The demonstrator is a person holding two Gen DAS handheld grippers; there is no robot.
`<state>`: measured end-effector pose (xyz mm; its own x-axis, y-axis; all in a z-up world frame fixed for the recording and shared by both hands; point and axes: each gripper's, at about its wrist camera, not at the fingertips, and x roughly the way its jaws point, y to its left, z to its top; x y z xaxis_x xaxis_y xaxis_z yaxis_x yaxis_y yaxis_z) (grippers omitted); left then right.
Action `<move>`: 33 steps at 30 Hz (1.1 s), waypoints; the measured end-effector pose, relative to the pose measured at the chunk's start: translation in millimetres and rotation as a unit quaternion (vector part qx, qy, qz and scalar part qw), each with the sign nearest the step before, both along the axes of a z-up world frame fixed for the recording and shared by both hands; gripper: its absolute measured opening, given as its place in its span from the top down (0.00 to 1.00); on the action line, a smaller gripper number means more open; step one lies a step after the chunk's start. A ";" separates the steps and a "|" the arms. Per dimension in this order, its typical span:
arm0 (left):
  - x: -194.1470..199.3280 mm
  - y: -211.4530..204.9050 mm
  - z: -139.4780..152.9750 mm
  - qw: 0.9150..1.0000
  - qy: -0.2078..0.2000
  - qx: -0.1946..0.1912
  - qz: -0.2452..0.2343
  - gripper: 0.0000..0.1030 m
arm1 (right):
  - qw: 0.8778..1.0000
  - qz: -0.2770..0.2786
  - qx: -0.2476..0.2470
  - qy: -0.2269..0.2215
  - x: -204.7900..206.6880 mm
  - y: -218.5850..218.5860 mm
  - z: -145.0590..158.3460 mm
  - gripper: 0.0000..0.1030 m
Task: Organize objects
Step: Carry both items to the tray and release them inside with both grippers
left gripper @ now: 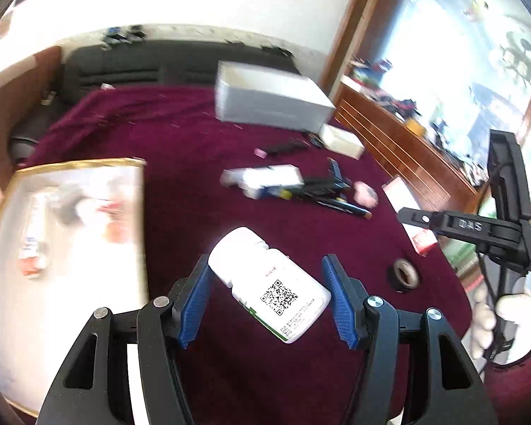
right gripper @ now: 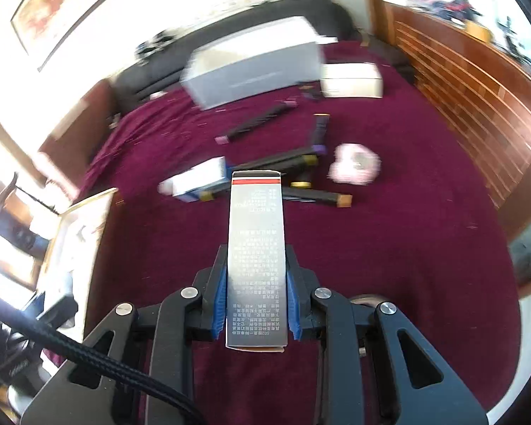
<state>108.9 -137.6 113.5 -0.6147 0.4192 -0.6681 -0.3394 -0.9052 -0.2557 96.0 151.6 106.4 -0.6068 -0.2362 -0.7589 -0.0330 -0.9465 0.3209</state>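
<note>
Left wrist view: left gripper (left gripper: 265, 294) about half open, white pill bottle (left gripper: 269, 285) spanning the gap, cap against the left pad, base at the right; bottle clear of the maroon cloth (left gripper: 201, 134), so judged held end to end. Long axis across the jaws, tilted, cap higher. QR code and small green-banded print on the label, not legible. Gold-edged open box (left gripper: 70, 248) just to the left, blurred items already inside; judged the likely drop point, nearer the left gripper. Right gripper (left gripper: 410, 216) at far right, "DAS" moulded on its arm, gloved hand (left gripper: 502, 322) below. Right wrist view: right gripper (right gripper: 256, 301) nearly closed on a narrow grey carton (right gripper: 256, 248), long axis pointing straight forward, red and black bands at the far end, dense white print unreadable. Same box (right gripper: 85, 219) well to the left. Ahead on the bench: loose pens (right gripper: 286, 163), blue-and-white carton (right gripper: 198, 180), pink item (right gripper: 354, 168), large white box (right gripper: 255, 63).
</note>
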 end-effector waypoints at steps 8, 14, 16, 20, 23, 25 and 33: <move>-12.3 -91.9 1.0 0.993 0.025 -0.076 0.082 0.46 | 0.992 0.121 -0.036 -0.008 -22.1 -115.1 9.2 0.76; -40.2 -118.4 -27.2 0.988 0.008 -0.129 0.086 0.46 | 0.977 0.198 -0.061 -0.038 -45.2 -213.4 -8.6 0.76; -51.5 -122.9 -39.7 0.987 -0.003 -0.139 0.075 0.46 | 0.973 0.217 -0.063 -0.055 -55.0 -245.6 -19.9 0.76; -69.6 -125.8 -59.1 0.986 -0.031 -0.155 0.057 0.46 | 0.969 0.230 -0.044 -0.078 -68.4 -283.3 -39.1 0.76; -77.0 -133.1 -64.7 0.986 -0.051 -0.149 0.052 0.46 | 0.968 0.229 -0.030 -0.097 -76.4 -299.7 -55.5 0.76; -84.6 -133.0 -68.4 0.984 -0.067 -0.154 0.055 0.46 | 0.968 0.225 -0.018 -0.104 -82.6 -305.4 -65.4 0.76; -102.2 -137.2 -80.9 0.978 -0.111 -0.164 0.064 0.46 | 0.971 0.204 0.001 -0.124 -99.7 -307.6 -87.9 0.76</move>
<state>6.6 -274.8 32.5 -0.4728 0.0891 -0.8766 -0.1880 -0.9822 0.0015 -3.7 -155.9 18.4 -0.2621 -0.4178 -0.8699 0.2693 -0.8973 0.3498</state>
